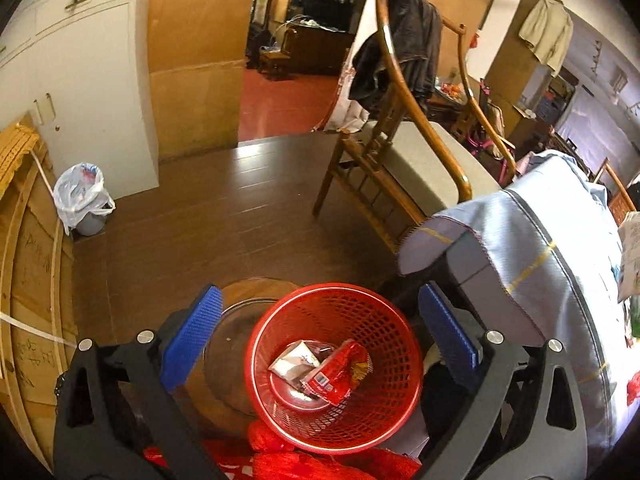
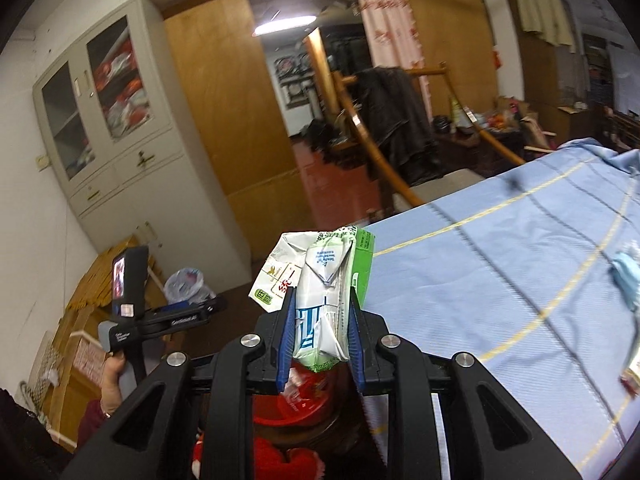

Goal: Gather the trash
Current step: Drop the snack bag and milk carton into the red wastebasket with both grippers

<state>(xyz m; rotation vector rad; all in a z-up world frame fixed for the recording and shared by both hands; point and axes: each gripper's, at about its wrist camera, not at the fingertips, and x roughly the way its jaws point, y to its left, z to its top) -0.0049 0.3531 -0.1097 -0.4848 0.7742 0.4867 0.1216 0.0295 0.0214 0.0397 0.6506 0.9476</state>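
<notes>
1. We see our left hand-held gripper (image 1: 320, 320) released, its blue-padded fingers (image 1: 192, 336) spread wide on either side of the round red plastic mesh basket (image 1: 334, 368) and holding nothing.
2. That basket stands on a round dark wooden stool (image 1: 236, 344), just beside the corner of the bed under a light blue sheet with yellow lines (image 1: 532, 248).
3. Inside the basket lie a crumpled red snack wrapper (image 1: 340, 372) and a silver-white foil packet (image 1: 294, 360), touching each other on its bottom.
4. Our right hand-held gripper (image 2: 322, 320) is clenched on a flattened white and green drink carton (image 2: 320, 288), which stands upright between the pads, its top flaps sticking out above them.
5. In the right wrist view the carton hangs above the red basket (image 2: 296, 404), beside the bed's left edge (image 2: 480, 280).
6. Across the dark wooden floor (image 1: 224, 208), a small bin lined with a white plastic bag (image 1: 82, 200) stands against the grey cabinet (image 1: 92, 80).
</notes>
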